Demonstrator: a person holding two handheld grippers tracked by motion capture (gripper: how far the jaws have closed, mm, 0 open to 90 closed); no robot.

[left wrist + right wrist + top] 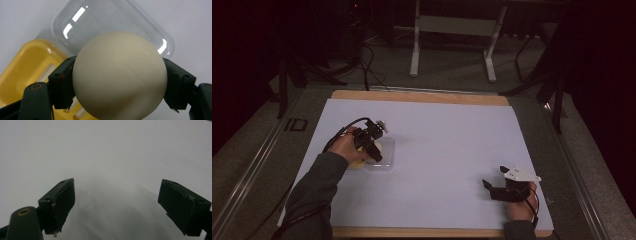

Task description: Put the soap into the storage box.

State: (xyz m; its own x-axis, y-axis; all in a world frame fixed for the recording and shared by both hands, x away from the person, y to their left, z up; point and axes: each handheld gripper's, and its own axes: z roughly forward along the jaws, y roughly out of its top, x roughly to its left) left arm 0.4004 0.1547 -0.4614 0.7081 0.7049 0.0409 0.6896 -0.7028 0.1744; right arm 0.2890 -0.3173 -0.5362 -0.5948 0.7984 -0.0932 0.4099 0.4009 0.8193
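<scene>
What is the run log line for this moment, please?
left gripper: shut on egg | over: yellow tray, clear lid | right gripper: open

Both forearms wear dark grey long sleeves, the left sleeve (314, 185) showing in full length and the right sleeve (518, 227) just at its cuff. The left gripper (119, 82) is black throughout, with 2 blocky jaws marked by small screw holes, a brass-coloured rivet on its linkage arm, a tiny red spot on 1 pad and a black cable looping away behind the hand. The right gripper (125, 207) has the same 2 matte black jaws, scuffed pale at the edges, 1 brass-coloured rivet, a light grey three-cornered plate on top and a thin black cable trailing off.
</scene>
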